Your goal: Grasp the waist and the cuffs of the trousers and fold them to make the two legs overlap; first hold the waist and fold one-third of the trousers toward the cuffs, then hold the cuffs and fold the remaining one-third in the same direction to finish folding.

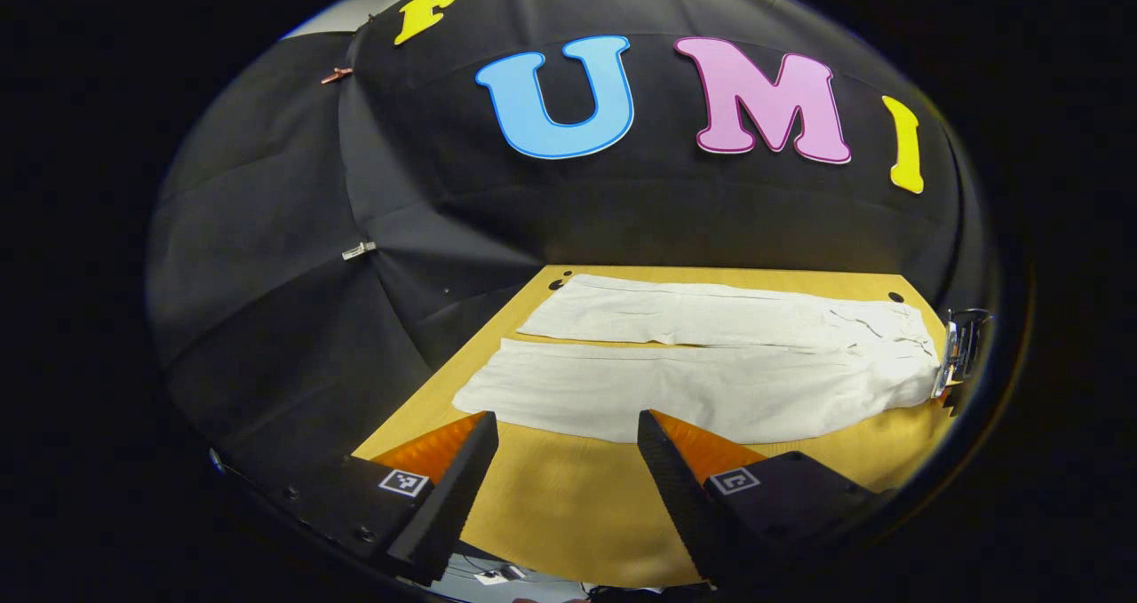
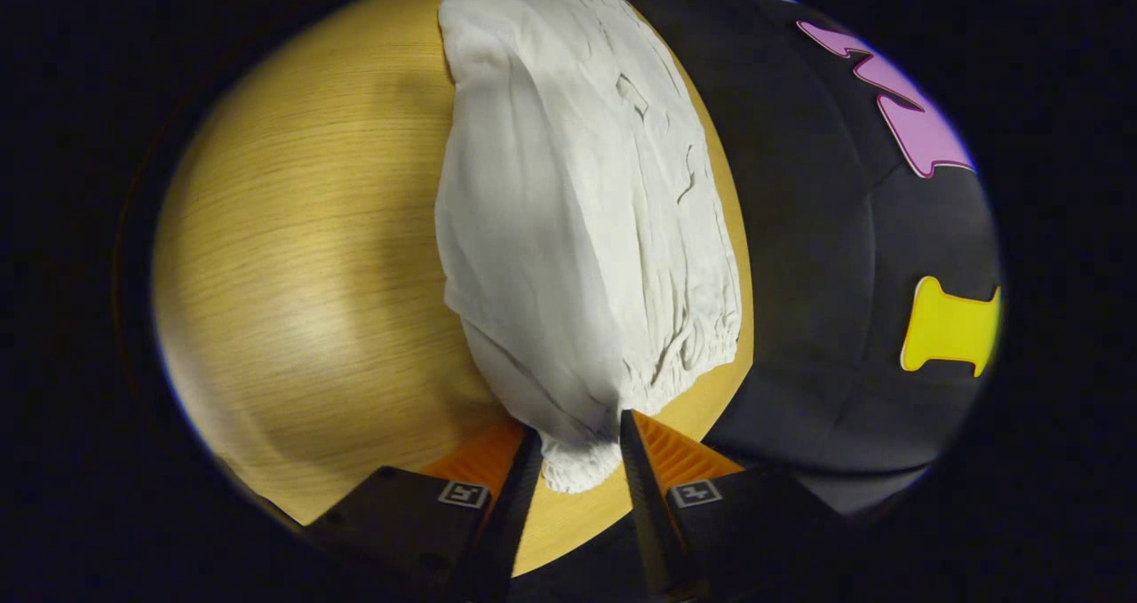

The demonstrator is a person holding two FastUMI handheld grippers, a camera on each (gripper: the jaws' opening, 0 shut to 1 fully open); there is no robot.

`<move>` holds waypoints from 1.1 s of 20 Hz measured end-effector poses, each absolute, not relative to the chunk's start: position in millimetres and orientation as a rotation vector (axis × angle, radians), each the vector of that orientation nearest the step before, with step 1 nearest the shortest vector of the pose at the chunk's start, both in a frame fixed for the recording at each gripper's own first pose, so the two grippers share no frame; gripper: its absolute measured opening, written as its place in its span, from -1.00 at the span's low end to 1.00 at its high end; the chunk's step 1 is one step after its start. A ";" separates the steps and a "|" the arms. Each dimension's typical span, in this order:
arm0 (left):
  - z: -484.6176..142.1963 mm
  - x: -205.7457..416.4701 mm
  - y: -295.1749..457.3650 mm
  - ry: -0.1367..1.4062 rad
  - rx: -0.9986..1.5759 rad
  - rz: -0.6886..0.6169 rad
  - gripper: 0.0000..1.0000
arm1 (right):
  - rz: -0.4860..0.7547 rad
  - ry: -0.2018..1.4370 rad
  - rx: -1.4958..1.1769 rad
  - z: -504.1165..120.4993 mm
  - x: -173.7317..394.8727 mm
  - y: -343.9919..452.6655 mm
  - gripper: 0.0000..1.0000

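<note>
Off-white trousers point(image 1: 711, 368) lie flat on the wooden table point(image 1: 568, 496), the two legs side by side, cuffs at the left and waist at the right. My left gripper point(image 1: 567, 425) hangs open just short of the near leg's edge, with nothing between its fingers. In the right gripper view the gathered waist point(image 2: 582, 465) of the trousers point(image 2: 577, 230) sits bunched between the fingers of my right gripper point(image 2: 579, 439), which is shut on it. That same right gripper point(image 1: 959, 354) appears at the waist end in the left gripper view.
Bare table wood point(image 2: 311, 257) stretches beside the trousers. The table's far edge meets the black cloth wall point(image 1: 426, 230), and the right edge lies close behind the waist.
</note>
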State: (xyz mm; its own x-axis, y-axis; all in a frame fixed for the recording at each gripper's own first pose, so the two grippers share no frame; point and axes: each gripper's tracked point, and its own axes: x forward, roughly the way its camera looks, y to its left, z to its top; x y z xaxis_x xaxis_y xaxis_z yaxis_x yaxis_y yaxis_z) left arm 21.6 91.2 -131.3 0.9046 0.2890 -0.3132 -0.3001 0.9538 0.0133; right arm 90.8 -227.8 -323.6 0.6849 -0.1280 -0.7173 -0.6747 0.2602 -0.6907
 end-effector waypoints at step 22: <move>-230.0 126.9 257.2 0.513 1.007 -0.237 0.93 | 0.515 0.856 -1.399 -327.2 88.9 -223.6 -0.89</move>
